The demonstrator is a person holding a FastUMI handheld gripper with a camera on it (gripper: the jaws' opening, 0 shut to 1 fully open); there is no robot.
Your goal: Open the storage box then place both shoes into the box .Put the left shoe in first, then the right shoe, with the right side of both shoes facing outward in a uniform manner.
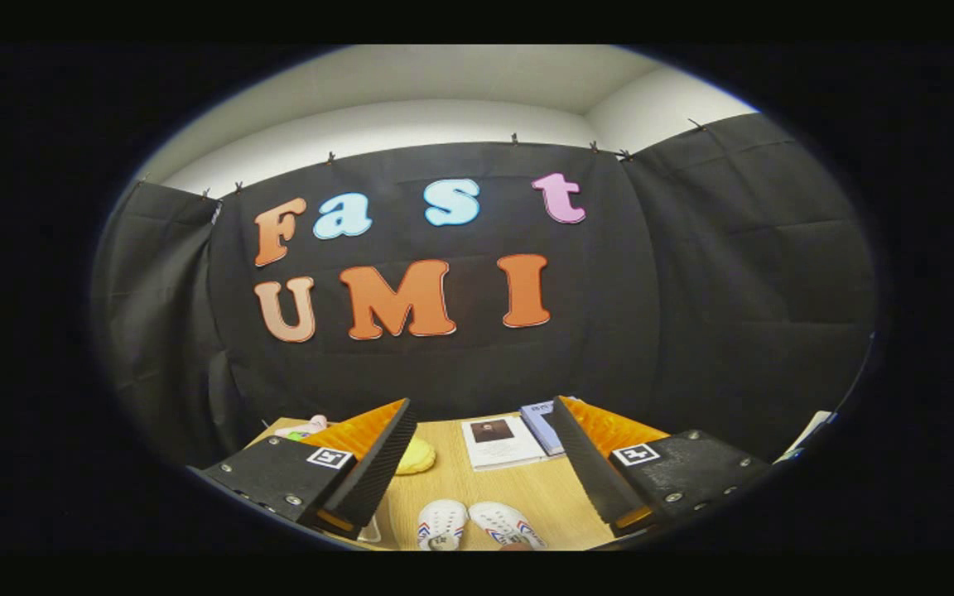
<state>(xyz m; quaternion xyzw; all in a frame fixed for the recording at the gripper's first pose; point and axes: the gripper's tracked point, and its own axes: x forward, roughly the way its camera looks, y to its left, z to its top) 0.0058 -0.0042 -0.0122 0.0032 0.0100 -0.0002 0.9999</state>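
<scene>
Two white shoes with red and blue side stripes lie side by side on the wooden table [543,492], toes pointing away from me: one shoe [441,525] on the left, the other [508,525] on the right. They sit low between my two fingers, near the table's front edge. My gripper [481,418] is held above the table, open wide, with nothing between its fingers. A clear plastic corner [371,530] shows beside the left finger; I cannot tell what it belongs to.
Beyond the shoes lie a white booklet [499,441] and a blue-grey book [542,426] toward the table's far edge. A yellow rounded object [416,456] peeks out beside the left finger, and a pink item [307,427] lies at the far left corner.
</scene>
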